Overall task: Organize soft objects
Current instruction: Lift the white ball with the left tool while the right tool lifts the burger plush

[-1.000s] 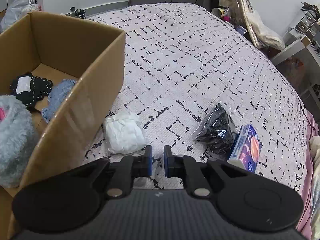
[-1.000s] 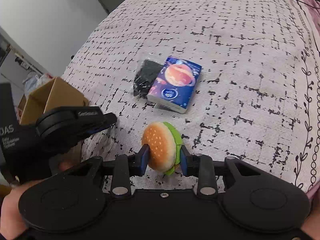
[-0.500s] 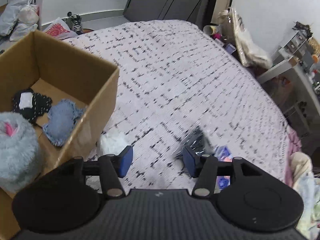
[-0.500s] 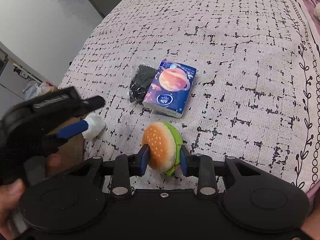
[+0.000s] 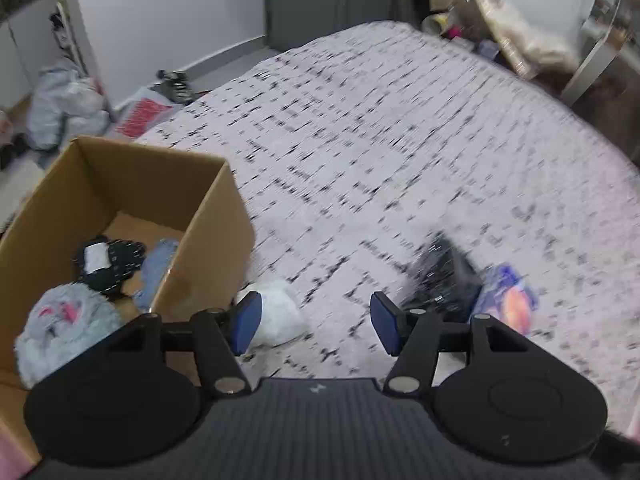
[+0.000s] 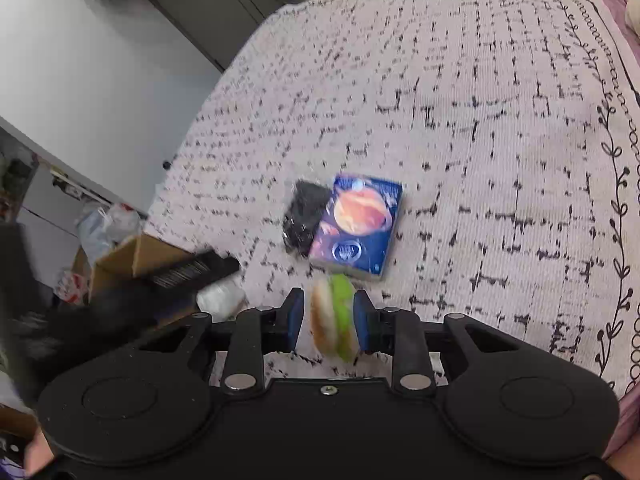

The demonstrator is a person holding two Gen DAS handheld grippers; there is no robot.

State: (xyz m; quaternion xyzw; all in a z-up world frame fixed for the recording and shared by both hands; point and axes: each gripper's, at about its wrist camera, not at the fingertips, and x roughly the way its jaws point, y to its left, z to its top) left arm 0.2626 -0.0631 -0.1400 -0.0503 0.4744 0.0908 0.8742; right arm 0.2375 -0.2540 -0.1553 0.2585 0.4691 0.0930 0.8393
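My right gripper [image 6: 330,322] holds a plush burger [image 6: 334,320] edge-on above the bed; its jaws are closing on it. My left gripper [image 5: 316,322] hangs over the bed beside a cardboard box [image 5: 224,208], jaws opening, nothing between them. A white soft wad [image 5: 280,316] lies just past its left finger, against the box. Inside the box lie a grey plush [image 5: 68,328], a black dotted cloth [image 5: 108,260] and a blue cloth [image 5: 156,268]. A black bagged item [image 6: 306,216] and a blue planet-print pack [image 6: 356,226] lie side by side on the bed.
The patterned bedspread [image 5: 360,140] stretches far beyond the objects. Bags and clutter [image 5: 68,108] sit on the floor behind the box, and furniture [image 5: 592,60] stands at the bed's far right. In the right wrist view the left gripper is a dark blur [image 6: 188,272].
The left jaws went from shut to wide apart while that gripper rose and drew back. The right gripper shifted with the burger, which now shows edge-on and narrower.
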